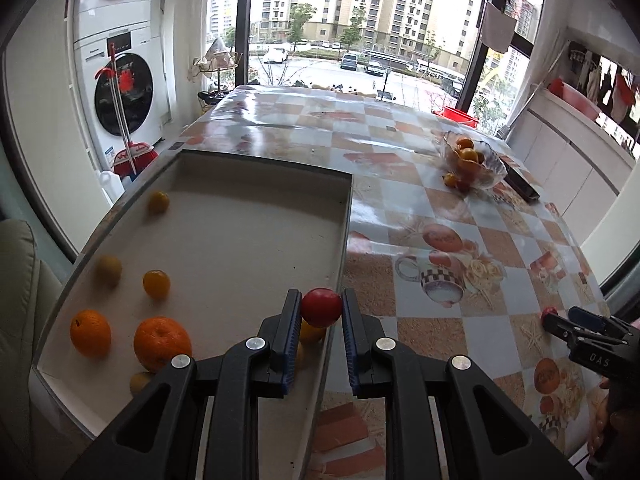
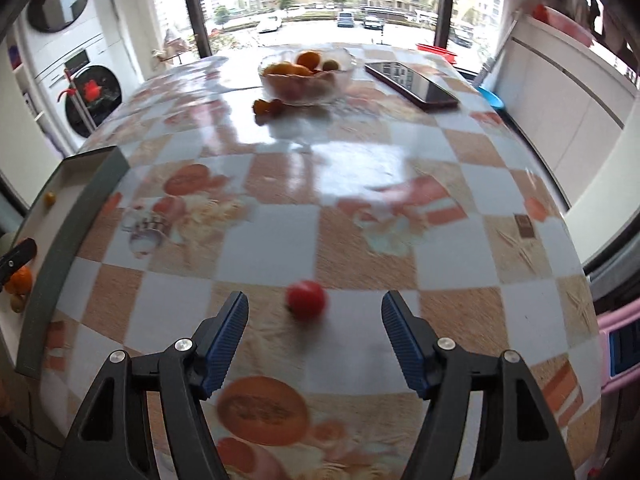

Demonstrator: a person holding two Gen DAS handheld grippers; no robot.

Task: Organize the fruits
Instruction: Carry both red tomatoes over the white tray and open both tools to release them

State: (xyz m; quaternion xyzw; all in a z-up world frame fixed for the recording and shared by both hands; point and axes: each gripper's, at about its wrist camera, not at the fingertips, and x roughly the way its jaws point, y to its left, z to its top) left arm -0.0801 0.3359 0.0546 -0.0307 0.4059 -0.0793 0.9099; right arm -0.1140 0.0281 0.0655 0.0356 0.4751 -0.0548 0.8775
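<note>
Two red fruits were in play: the left gripper [image 1: 321, 311] was clamped on one over the tray's [image 1: 346, 216] right rim, while the right gripper [image 2: 315, 312], jaws apart, had the other [image 2: 307, 298] lying loose on the table [image 2: 360, 160] straight ahead between its fingers

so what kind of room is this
Most likely a home laundry or balcony room used as a dining spot: stacked washer and dryer, a table with a patterned cloth and a glass fruit bowl, and tall windows facing apartment blocks.
</note>
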